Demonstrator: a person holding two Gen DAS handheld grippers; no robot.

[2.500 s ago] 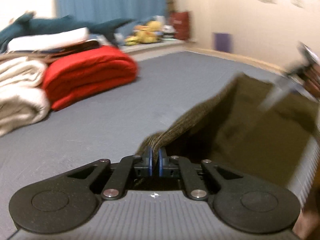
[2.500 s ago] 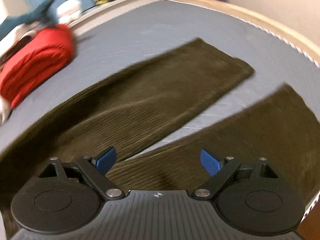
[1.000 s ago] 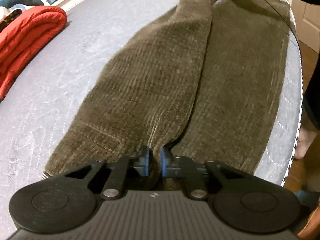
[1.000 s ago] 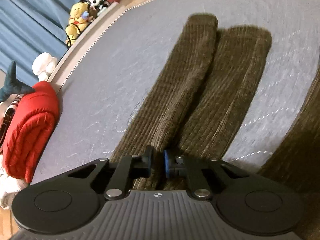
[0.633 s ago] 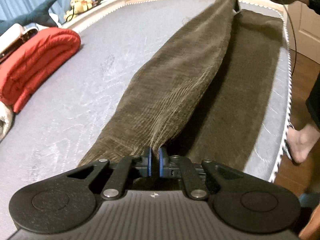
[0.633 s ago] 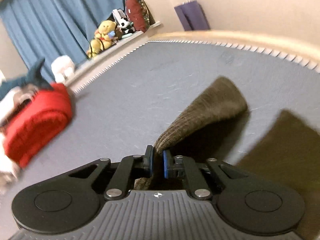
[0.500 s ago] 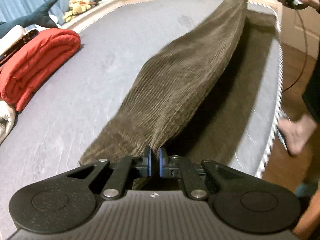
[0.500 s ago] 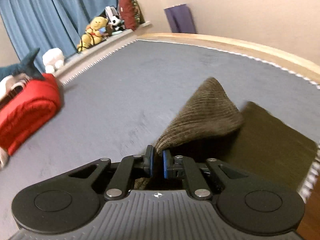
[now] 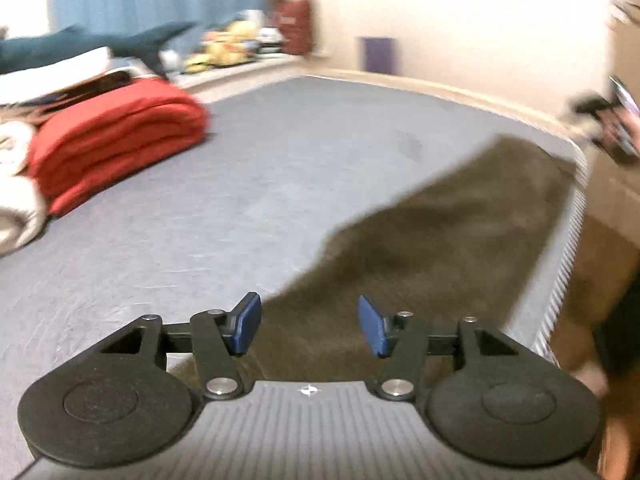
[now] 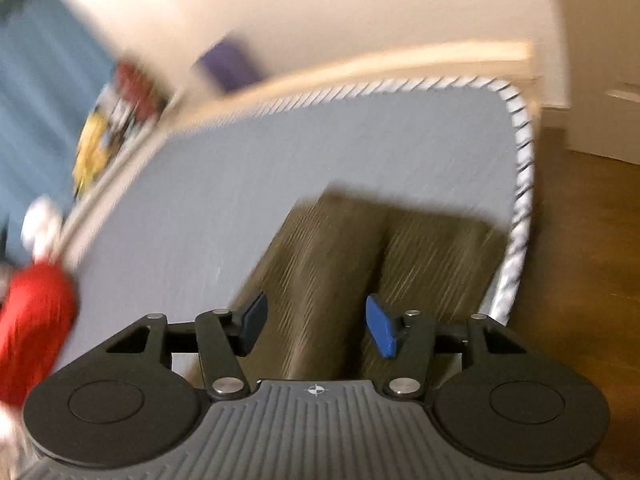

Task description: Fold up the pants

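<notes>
Both of my tools are free: left hand-held gripper and right hand-held gripper gape over the pants, empty. Pants lie flat along the bed edge, legs seemingly stacked lengthwise, probably so the next fold goes crosswise.

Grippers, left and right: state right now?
Left gripper: open, holding nothing, above the olive-brown corduroy pants.
Right gripper: open, holding nothing.

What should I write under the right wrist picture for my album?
Open right tongs hover over brown pants lying on the gray mattress.
</notes>
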